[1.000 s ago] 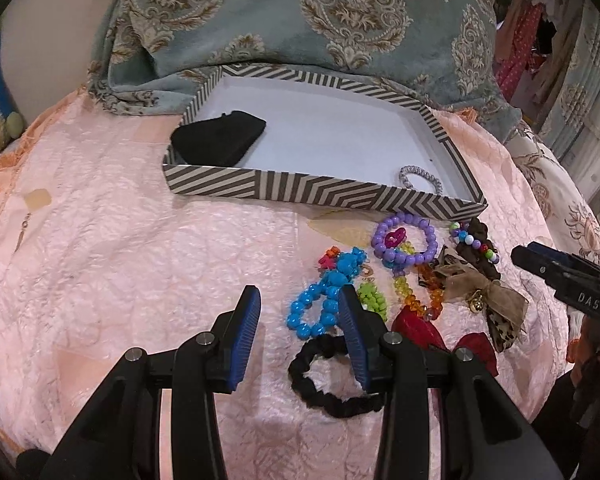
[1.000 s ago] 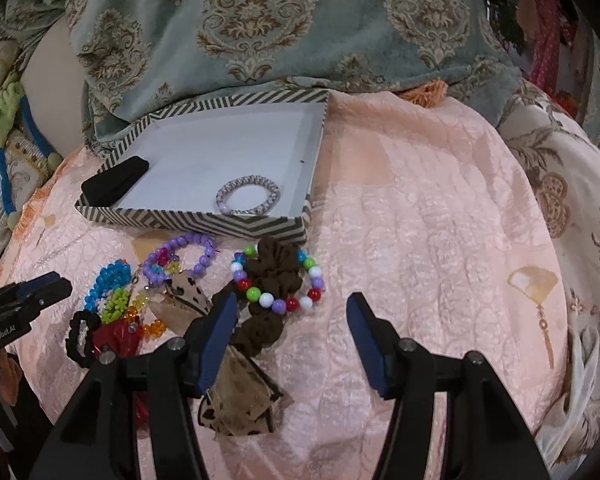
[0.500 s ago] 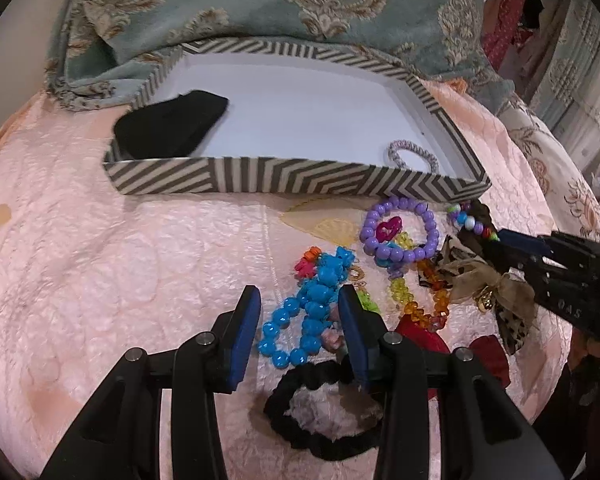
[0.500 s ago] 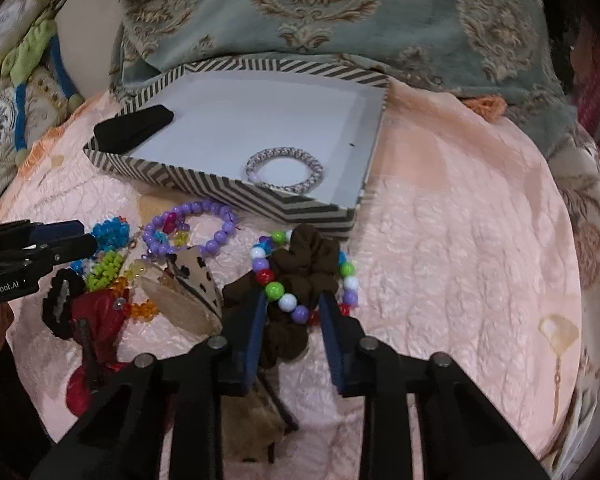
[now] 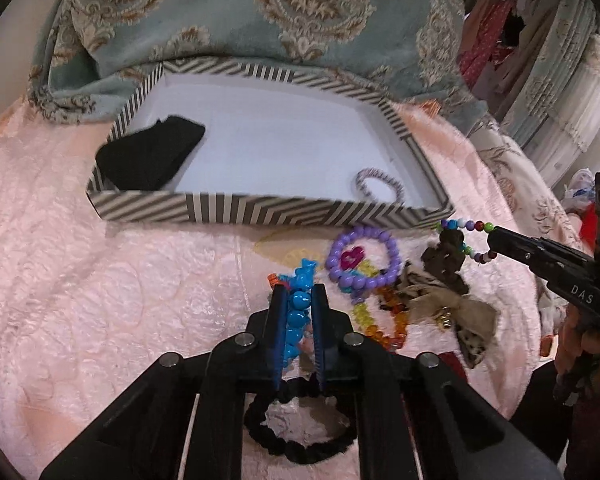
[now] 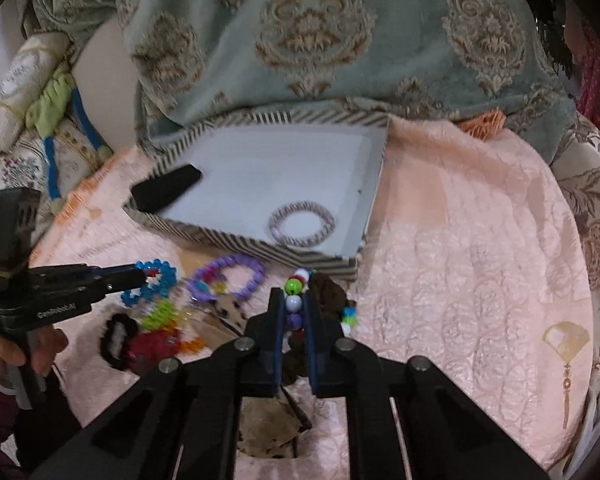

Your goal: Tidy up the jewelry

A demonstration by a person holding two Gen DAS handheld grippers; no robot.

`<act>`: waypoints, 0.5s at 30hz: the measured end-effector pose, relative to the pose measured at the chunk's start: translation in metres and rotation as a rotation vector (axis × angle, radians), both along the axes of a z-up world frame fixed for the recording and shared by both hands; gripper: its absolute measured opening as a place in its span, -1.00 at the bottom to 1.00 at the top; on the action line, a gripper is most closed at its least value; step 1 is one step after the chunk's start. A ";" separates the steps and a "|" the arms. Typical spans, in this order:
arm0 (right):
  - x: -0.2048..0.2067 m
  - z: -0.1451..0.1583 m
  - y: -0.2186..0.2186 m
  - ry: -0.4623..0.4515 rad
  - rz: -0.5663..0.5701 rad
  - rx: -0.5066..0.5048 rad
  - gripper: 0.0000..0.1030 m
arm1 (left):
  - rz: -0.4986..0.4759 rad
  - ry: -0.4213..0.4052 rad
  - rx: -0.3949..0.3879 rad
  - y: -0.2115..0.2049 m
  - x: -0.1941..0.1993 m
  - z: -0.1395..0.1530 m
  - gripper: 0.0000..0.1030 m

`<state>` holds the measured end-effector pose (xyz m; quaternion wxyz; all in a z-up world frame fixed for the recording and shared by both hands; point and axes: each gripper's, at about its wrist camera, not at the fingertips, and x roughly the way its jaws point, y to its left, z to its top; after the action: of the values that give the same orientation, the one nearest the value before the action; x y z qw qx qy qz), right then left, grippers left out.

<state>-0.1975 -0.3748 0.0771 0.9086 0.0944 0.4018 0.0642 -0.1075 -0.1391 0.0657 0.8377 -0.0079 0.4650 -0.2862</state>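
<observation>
A striped tray [image 5: 260, 210] [image 6: 236, 238] sits on the pink quilt and holds a black pouch [image 5: 150, 160] [image 6: 166, 192] and a pale woven bracelet [image 5: 380, 184] [image 6: 302, 224]. My left gripper [image 5: 299, 296] [image 6: 140, 276] is shut on a blue bead bracelet [image 5: 296, 316] [image 6: 156, 282]. My right gripper [image 6: 293, 300] [image 5: 494, 242] is shut on a multicolour bead bracelet [image 6: 294, 304] [image 5: 466, 226], lifted a little. A purple bead bracelet [image 5: 364, 260] [image 6: 230, 280] lies between them.
In front of the tray lie a brown scrunchie [image 5: 444, 260], a leopard bow [image 5: 456, 312], orange and yellow beads [image 5: 380, 320], a black scrunchie [image 5: 300, 432] and a red item [image 6: 152, 348]. A teal patterned cushion [image 5: 260, 24] lies behind the tray.
Both grippers moved forward and closed: the left on the blue bead bracelet, the right on the multicolour bead bracelet, which has come up off the brown scrunchie.
</observation>
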 end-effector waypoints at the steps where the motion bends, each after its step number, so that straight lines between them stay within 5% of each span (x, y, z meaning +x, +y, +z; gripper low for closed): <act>1: -0.002 0.005 -0.001 -0.012 -0.002 0.012 -0.82 | 0.002 -0.002 -0.013 0.002 0.000 0.005 -1.00; 15: -0.031 0.076 -0.002 -0.161 0.003 0.064 -0.82 | 0.052 -0.042 -0.148 0.037 -0.001 0.071 -1.00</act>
<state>-0.2287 -0.3768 0.1527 0.9345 0.1172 0.3251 0.0856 -0.1080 -0.1016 0.1365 0.8515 -0.0756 0.4247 -0.2981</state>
